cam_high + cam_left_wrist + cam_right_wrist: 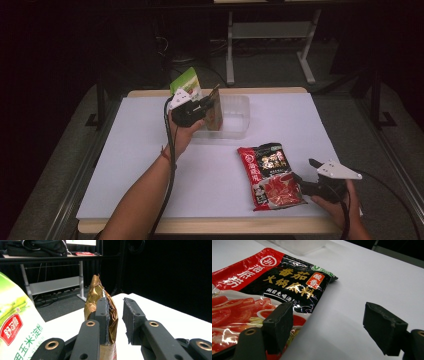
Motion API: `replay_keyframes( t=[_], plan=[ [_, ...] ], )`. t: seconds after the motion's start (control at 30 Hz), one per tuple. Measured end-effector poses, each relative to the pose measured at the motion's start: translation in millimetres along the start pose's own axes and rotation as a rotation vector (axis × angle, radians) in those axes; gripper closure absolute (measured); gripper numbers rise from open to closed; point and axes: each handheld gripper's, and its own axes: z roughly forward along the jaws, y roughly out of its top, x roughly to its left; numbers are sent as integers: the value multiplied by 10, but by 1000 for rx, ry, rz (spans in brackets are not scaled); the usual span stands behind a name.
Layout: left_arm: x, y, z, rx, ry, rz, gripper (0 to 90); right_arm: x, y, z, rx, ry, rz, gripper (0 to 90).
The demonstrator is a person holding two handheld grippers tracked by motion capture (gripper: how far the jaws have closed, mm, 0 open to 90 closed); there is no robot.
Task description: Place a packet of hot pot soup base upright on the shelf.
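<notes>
Jaws spread on both: left gripper (115,322) beside gold packet (100,302) standing in the clear bin (235,115). Right gripper (332,330) straddles the edge of the red sauce pouch (270,175), likely next to go in.

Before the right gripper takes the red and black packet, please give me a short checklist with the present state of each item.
1. Right gripper open: ok.
2. Red and black packet lying flat on the white table: ok.
3. Packet edge between the jaws: not ok, one jaw rests over it, the other stands off over bare table.
4. Left gripper away from the packet: ok, it is beside the gold bag at the clear tray.
5. Gold bag released: cannot tell.
</notes>
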Motion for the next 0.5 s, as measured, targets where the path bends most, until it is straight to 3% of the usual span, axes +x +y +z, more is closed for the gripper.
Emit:
replay_keyframes(
  t=[0.33,0.5],
  plan=[
    [-26,-19,-89,7,18,34,599,8,3,-5,2,1,-4,236],
    [-39,-5,-148,19,55,60,496,10,6,-7,0,1,-6,236]
  ],
)
